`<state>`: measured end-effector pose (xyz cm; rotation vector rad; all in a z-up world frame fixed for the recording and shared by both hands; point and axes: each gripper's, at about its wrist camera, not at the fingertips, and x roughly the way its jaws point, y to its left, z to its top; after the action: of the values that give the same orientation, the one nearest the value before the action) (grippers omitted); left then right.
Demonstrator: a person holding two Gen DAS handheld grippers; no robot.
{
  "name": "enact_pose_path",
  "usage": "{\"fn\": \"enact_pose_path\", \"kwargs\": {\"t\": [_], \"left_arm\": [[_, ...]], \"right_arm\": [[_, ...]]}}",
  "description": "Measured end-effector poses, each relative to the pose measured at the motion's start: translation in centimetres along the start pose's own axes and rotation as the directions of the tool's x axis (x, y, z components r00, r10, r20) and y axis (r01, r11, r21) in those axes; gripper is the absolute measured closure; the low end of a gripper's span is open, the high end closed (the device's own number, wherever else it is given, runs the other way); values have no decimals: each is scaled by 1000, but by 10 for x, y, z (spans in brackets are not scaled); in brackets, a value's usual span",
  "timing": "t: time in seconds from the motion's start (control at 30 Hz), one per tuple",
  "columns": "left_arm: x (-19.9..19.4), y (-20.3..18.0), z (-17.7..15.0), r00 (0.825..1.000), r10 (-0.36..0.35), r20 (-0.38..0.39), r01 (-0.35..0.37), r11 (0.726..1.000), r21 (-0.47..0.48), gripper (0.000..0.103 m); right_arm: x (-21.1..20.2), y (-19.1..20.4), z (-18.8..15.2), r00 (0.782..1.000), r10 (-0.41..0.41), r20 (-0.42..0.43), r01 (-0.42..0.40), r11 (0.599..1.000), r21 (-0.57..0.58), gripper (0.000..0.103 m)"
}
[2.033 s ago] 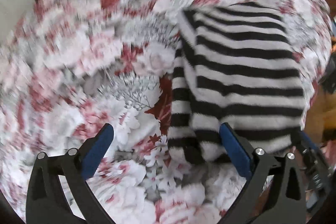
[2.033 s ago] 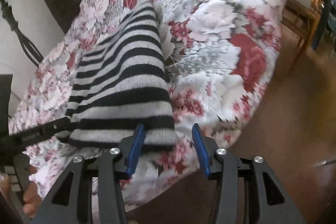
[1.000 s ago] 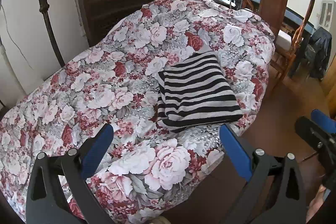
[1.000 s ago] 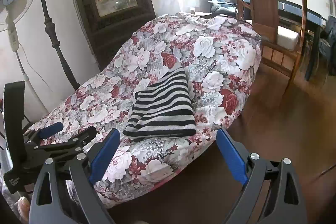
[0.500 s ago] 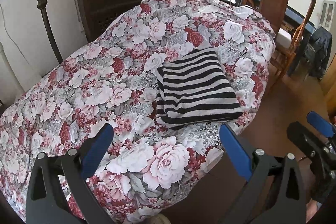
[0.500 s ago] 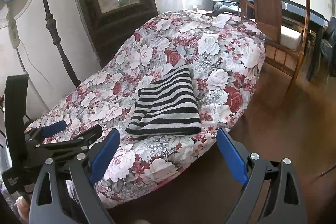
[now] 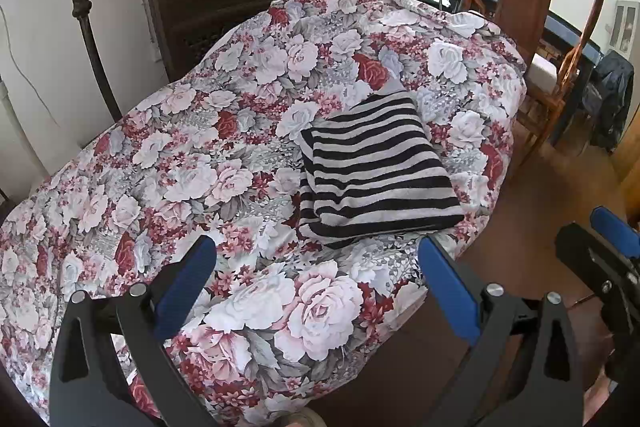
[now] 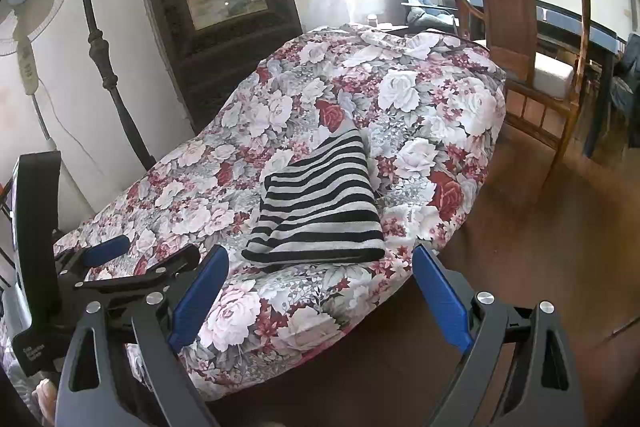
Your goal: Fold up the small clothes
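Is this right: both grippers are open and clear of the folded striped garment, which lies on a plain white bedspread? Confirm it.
One detail is wrong. The left gripper and right gripper are open and clear of the folded striped garment, but the bedspread is floral, with red and white roses, not plain white. Both wrist views show it.

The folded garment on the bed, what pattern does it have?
The folded garment has black and grey-white horizontal stripes, clearest in the left wrist view.

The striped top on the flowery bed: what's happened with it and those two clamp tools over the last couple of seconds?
Both grippers, left and right, drew back from the striped top. The right one's jaws, narrow at its hem two seconds ago, now stand wide open. The top stayed folded on the floral bedspread.
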<state>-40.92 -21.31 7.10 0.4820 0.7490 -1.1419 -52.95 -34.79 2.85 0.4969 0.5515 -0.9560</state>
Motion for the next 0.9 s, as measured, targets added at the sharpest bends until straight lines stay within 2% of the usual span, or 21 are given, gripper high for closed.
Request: {"fn": "enact_pose_path", "kwargs": {"t": [0.3,0.9], "left_arm": [[-5,-4,1,999,8,34,-9,999,33,5],[-4,-2,2,1000,-1,26,0,1000,30,5]], "right_arm": [[-5,2,-5,1000,-4,3,4,1000,9,10],[-5,2,-5,1000,-3,4,3,1000,8,10]]}}
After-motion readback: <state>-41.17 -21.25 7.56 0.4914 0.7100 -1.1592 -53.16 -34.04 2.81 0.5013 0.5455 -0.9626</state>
